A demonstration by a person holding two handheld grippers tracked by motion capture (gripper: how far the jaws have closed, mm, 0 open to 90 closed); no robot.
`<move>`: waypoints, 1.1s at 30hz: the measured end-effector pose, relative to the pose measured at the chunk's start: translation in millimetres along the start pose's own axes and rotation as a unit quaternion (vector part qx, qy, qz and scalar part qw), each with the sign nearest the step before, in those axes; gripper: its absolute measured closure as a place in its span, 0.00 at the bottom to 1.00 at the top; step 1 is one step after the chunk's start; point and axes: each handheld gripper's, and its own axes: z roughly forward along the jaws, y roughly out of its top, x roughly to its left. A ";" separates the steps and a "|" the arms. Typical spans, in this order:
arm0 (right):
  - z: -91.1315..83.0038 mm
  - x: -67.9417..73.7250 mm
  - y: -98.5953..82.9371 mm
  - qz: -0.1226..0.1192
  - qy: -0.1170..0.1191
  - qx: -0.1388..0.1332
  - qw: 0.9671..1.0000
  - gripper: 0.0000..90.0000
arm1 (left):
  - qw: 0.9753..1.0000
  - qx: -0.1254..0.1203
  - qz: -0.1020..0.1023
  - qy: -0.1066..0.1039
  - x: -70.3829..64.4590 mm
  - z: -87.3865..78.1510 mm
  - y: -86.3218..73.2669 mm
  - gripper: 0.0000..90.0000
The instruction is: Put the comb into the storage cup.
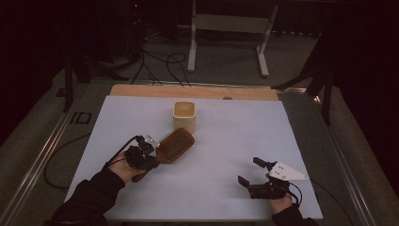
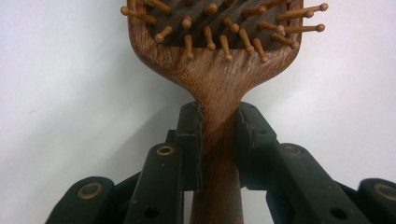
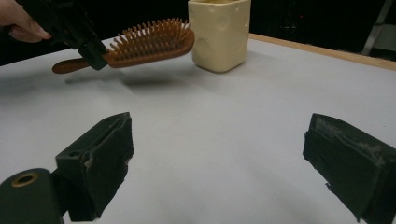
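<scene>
Wooden hairbrush [image 1: 175,144] up off the table, clamped in my left gripper [image 1: 149,159].

My jaws pinch the neck of the handle, just below the paddle-shaped head. Reddish-brown wood, dark cushion, round-tipped wooden pins pointing up. It hangs nearly level, shadow beneath it, head aimed toward the far edge, left of the table's middle; the handle end pokes back past my hand.

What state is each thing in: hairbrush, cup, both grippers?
Hairbrush: lifted off the table, bristles up, clamped at the handle neck.
Cream cup: upright, open-topped, untouched.
Left gripper: shut on the hairbrush.
Right gripper: open, holding nothing, low over the table.
</scene>
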 end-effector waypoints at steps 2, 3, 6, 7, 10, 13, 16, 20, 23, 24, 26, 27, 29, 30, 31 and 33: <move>0.0 0.1 0.0 0.001 0.000 -0.001 1.000 0.09 | 1.000 -0.011 0.002 -0.002 -2.0 -1.0 0.2 0.82; 0.0 0.1 0.0 0.001 0.000 0.000 1.000 0.09 | 1.000 -0.015 0.006 -0.005 -2.8 -1.5 0.5 0.82; 0.1 -0.1 -0.1 0.001 0.001 0.000 1.000 0.09 | 1.000 -0.024 0.009 -0.005 -5.7 -2.3 1.1 0.82; 0.1 0.0 -0.1 0.001 0.001 0.000 1.000 0.09 | 0.999 -0.031 0.013 -0.005 -8.0 -2.9 1.9 0.82; 0.0 0.0 0.0 0.001 0.001 -0.001 1.000 0.09 | 0.999 -0.043 0.019 -0.006 -11.5 -4.3 3.6 0.82; 0.1 0.0 -0.1 0.002 0.001 -0.001 1.000 0.09 | 0.998 -0.055 0.025 -0.005 -15.6 -5.6 5.4 0.82; 0.3 -0.3 -0.1 0.001 0.001 0.001 1.000 0.09 | 0.997 -0.069 0.030 -0.006 -18.5 -6.5 7.3 0.82; 0.6 -0.8 -0.2 0.001 0.003 0.002 1.000 0.09 | 0.996 -0.087 0.034 -0.009 -21.4 -7.9 9.8 0.82; 0.5 -0.8 -0.2 0.002 0.003 0.002 1.000 0.09 | 0.994 -0.101 0.037 -0.011 -23.4 -8.8 11.4 0.82; 0.5 -0.9 -0.2 0.003 0.003 0.002 1.000 0.09 | 0.994 -0.104 0.039 -0.013 -23.8 -8.7 12.0 0.82; 0.8 -1.0 -0.3 0.003 0.002 0.002 1.000 0.09 | 0.993 -0.115 0.039 -0.016 -25.7 -8.7 13.0 0.82; 1.0 -1.0 -0.3 0.004 0.002 0.002 1.000 0.09 | 0.992 -0.118 0.041 -0.016 -26.6 -8.9 13.5 0.82; 1.2 -0.7 -0.3 0.004 0.002 0.003 1.000 0.09 | 0.991 -0.127 0.040 -0.019 -28.2 -8.8 14.3 0.82; 1.3 -0.8 -0.3 0.003 0.002 0.002 1.000 0.09 | 0.990 -0.133 0.042 -0.017 -29.5 -8.9 14.6 0.82; 1.3 -0.7 -0.3 0.002 0.002 0.003 1.000 0.09 | 0.989 -0.137 0.044 -0.018 -30.6 -8.7 15.2 0.82; 1.3 -0.9 -0.2 0.001 0.002 0.002 1.000 0.09 | 0.989 -0.143 0.044 -0.019 -31.8 -8.3 15.4 0.82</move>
